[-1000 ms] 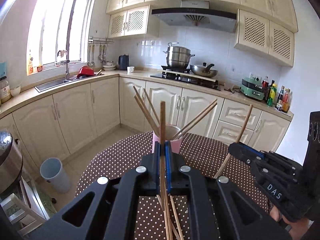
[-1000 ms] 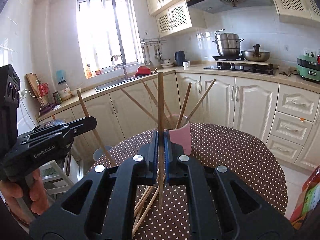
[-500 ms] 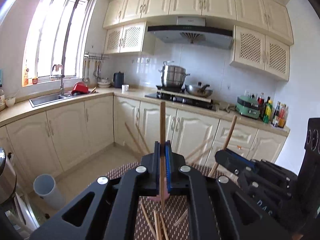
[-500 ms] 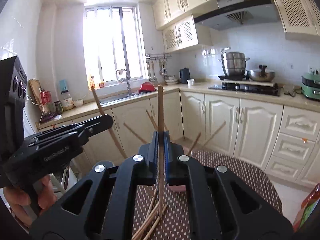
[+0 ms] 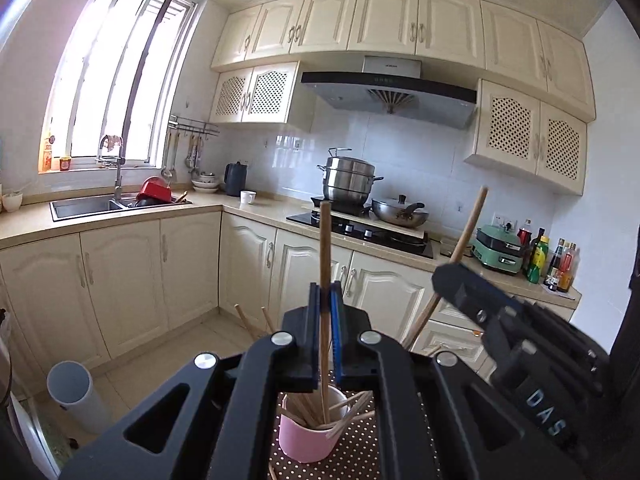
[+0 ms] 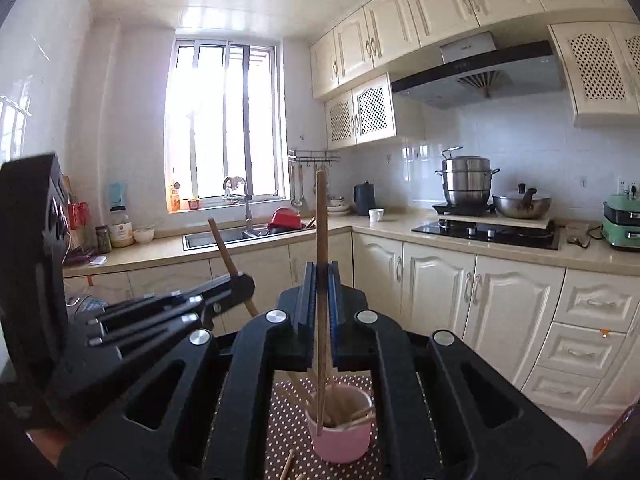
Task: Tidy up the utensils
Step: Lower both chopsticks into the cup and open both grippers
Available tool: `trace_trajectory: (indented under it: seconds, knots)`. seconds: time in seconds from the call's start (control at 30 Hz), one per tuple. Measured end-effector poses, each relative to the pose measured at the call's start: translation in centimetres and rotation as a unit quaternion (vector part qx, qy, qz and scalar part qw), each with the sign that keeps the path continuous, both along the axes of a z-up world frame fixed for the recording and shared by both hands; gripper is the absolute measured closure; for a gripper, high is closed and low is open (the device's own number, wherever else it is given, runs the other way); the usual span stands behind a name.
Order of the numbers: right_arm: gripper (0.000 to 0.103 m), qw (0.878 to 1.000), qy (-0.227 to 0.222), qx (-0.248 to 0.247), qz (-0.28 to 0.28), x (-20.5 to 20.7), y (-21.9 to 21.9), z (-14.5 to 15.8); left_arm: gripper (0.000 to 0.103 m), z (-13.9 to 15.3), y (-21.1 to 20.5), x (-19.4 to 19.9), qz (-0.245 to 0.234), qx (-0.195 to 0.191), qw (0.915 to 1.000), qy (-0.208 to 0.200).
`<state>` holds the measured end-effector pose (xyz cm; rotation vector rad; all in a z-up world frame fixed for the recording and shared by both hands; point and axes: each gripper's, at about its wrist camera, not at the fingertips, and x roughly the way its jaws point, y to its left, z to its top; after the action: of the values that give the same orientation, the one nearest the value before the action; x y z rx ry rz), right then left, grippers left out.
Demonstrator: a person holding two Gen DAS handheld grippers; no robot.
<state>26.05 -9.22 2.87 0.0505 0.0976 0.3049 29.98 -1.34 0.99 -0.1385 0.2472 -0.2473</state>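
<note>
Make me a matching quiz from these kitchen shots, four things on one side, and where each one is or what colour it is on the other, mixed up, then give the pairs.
Things:
1. cup
2. steel pot
3. left gripper
4. kettle

Descriptions:
A. shut on a chopstick
B. on the stove
C. pink, holding chopsticks, on the dotted table
D. dark, on the counter in the corner

Pairs: 1-C, 2-B, 3-A, 4-D

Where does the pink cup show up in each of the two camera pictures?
Left wrist view: the pink cup sits at bottom centre, just left of middle, with chopsticks inside.
Right wrist view: the pink cup sits at bottom centre, slightly right of middle.
Shared landmark: the steel pot on the stove.
</note>
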Motion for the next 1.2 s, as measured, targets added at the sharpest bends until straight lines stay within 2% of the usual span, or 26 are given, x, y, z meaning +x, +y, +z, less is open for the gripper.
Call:
trace_trajectory:
  seconds: [0.2,0.43,0.6,0.63,0.7,0.73,0.87,1.2]
  knots:
    - [0.097,1.000,-0.016,-0.011,-0.013,1.3,0.7,-0.3,0.097,-1.8,-0.1,1.9,0.004,0.005,0.9998,0.019]
    - [0.097,1.000,0.009,-0.014,-0.013,2.7,0.8,-2.2,0.097,-4.4,-0.6,3.6,0.005,0.025,0.9985,0.049]
    - [0.097,0.999,0.026,-0.017,-0.013,3.0,0.7,-3.3,0.096,-5.3,0.5,4.3,0.006,0.002,0.9977,0.067]
    - [0.097,0.999,0.027,-0.017,-0.013,3.0,0.6,-3.4,0.093,-5.3,0.7,4.3,0.006,-0.001,0.9977,0.067]
    - [0.097,0.999,0.031,-0.013,-0.013,2.9,0.4,-3.7,0.065,-5.1,1.1,4.0,0.012,-0.003,0.9980,0.062]
    - [0.097,0.999,0.035,-0.010,-0.011,3.0,0.3,-3.9,0.062,-5.1,1.1,3.8,0.018,0.001,0.9982,0.056]
    - [0.097,0.999,0.043,-0.009,-0.011,3.0,0.3,-4.3,0.061,-5.3,1.3,2.6,0.032,0.021,0.9982,0.047]
    - [0.097,0.998,0.064,0.001,-0.003,2.9,0.4,-6.0,0.046,-5.8,2.6,0.1,0.087,0.054,0.9943,0.028]
